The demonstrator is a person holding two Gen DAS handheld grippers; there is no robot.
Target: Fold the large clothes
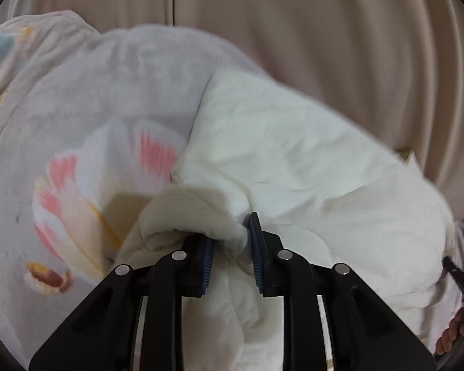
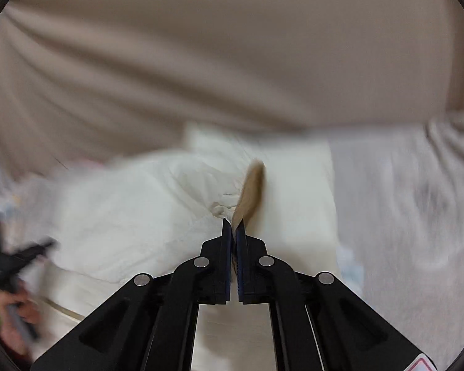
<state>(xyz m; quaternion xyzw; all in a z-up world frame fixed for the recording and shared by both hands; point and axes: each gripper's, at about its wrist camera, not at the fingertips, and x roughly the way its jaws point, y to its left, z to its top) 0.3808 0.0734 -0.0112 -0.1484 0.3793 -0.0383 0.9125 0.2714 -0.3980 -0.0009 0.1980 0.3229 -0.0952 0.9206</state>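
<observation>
From the left wrist, the left gripper [image 1: 230, 241] clamps a thick bunch of the cream quilted garment [image 1: 294, 154] beside the floral blanket [image 1: 71, 170], and that bulk could slide free; from the right wrist, the right gripper [image 2: 233, 235] pinches only a thin edge of the garment, which looks likely to slip

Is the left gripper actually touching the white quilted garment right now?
Touching. The left wrist view shows the left gripper with a bunched fold of the white quilted garment pinched between its blue pads.
</observation>
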